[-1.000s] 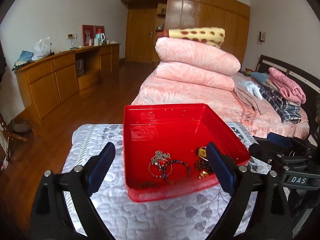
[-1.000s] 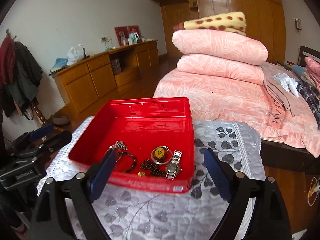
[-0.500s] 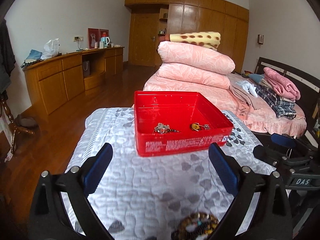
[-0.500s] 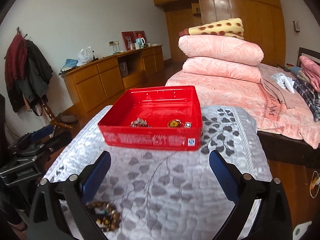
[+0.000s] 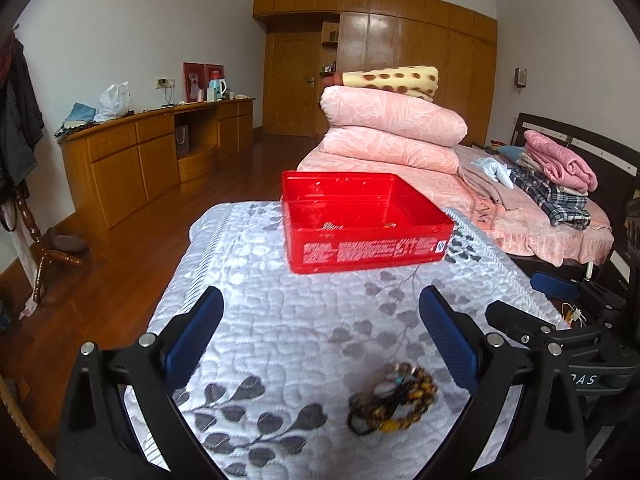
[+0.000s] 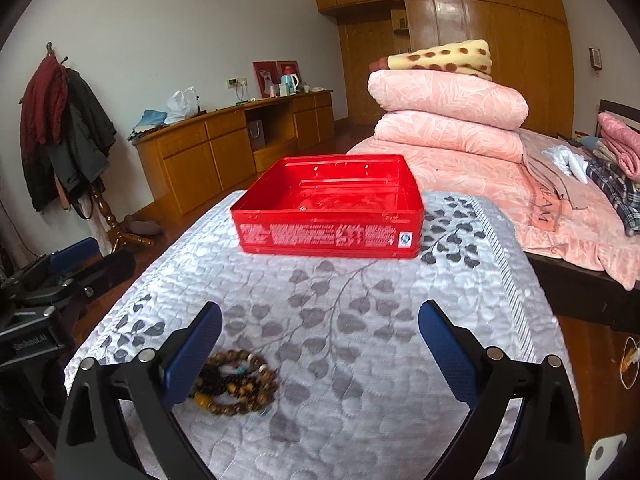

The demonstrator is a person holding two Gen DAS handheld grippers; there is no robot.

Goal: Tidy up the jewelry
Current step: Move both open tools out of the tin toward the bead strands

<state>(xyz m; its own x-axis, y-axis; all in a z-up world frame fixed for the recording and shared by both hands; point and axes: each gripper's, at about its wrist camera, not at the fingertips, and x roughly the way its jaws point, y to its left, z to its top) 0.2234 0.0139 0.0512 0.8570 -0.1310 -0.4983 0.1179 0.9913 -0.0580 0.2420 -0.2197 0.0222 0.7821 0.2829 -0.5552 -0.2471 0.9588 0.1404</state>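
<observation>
A: Left wrist view has our left gripper (image 5: 320,320) spread wide with nothing between the pads; its jaws have just been opening. The bead bracelets (image 5: 392,398) lie loose on the quilted cover (image 5: 280,340) at about five o'clock from that gripper, and the red box (image 5: 360,220) stands well apart at twelve.

B: From the right wrist we see the same heap (image 6: 236,384) at eight o'clock, just beside our right gripper's (image 6: 320,332) left pad. That gripper is spread as well, holding nothing; its jaws have been opening too.

A: So the beads sit between our two grippers. What could go wrong?

B: We judge that both could reach for one heap and knock together. Also, the strands lie tangled, so a pinch on one loop may leave the rest dragging or snagging on the quilting.

A: And the cover is soft, so pads pressed down may pinch cloth along with beads.
</observation>
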